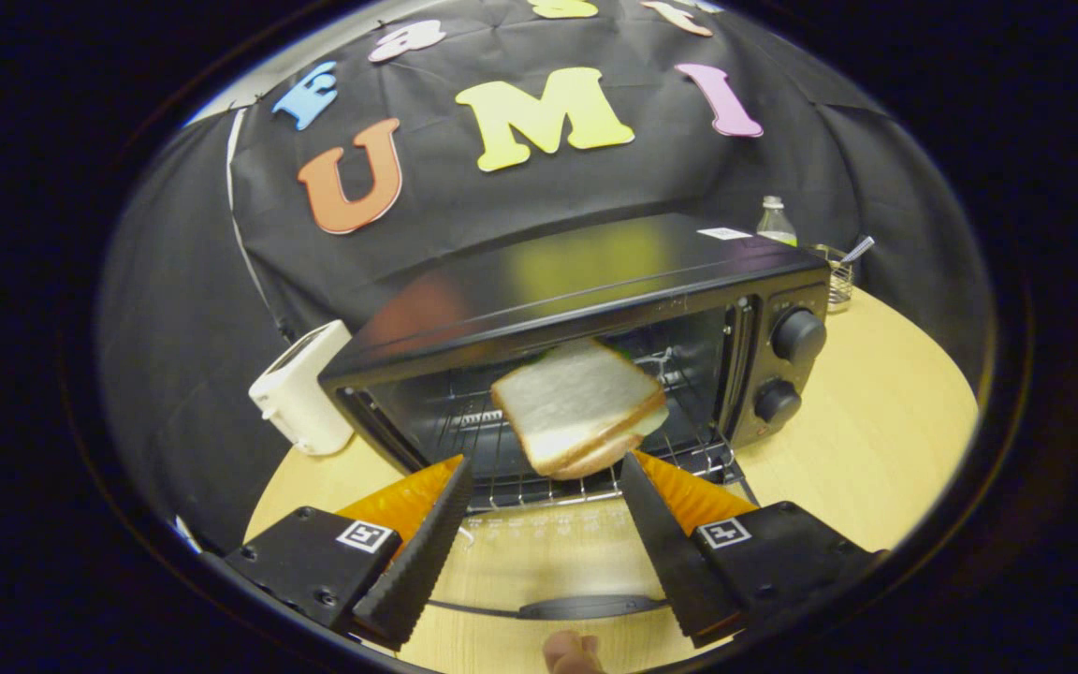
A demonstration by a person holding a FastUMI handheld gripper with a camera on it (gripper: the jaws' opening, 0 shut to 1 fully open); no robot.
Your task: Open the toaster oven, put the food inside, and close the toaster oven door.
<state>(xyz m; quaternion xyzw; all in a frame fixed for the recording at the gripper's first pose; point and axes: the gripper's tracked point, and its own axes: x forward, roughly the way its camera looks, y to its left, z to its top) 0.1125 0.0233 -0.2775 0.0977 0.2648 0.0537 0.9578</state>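
The toaster oven (595, 318) sits in the middle of my frame on the round wooden bench (876, 440), black, with its glass door (548, 562) folded down flat toward me so the handle lies low in the frame between the fingers. I can see the wire rack (539, 477) inside the open cavity and two round knobs (796, 337) stacked on the panel at its right side.

The sandwich (581, 407), two slices of white bread with a bit of green showing at the back edge, is tilted at the oven's mouth, just ahead of the fingertips and above the front of the rack. I cannot tell whether it is resting on the rack or not.

My hand-held gripper (546, 468) is spread wide, its two fingers at the bottom of the frame either side of the lowered door, with nothing between them. The right fingertip comes near the sandwich's lower corner, though I cannot tell whether it touches.

At mid-left, just beside the oven, stands a white pop-up toaster (300, 398). At upper right, behind the oven, I see a clear bottle (776, 223) and a wire holder (838, 276) with a utensil handle sticking out. A fingertip (572, 652) shows at the very bottom centre.
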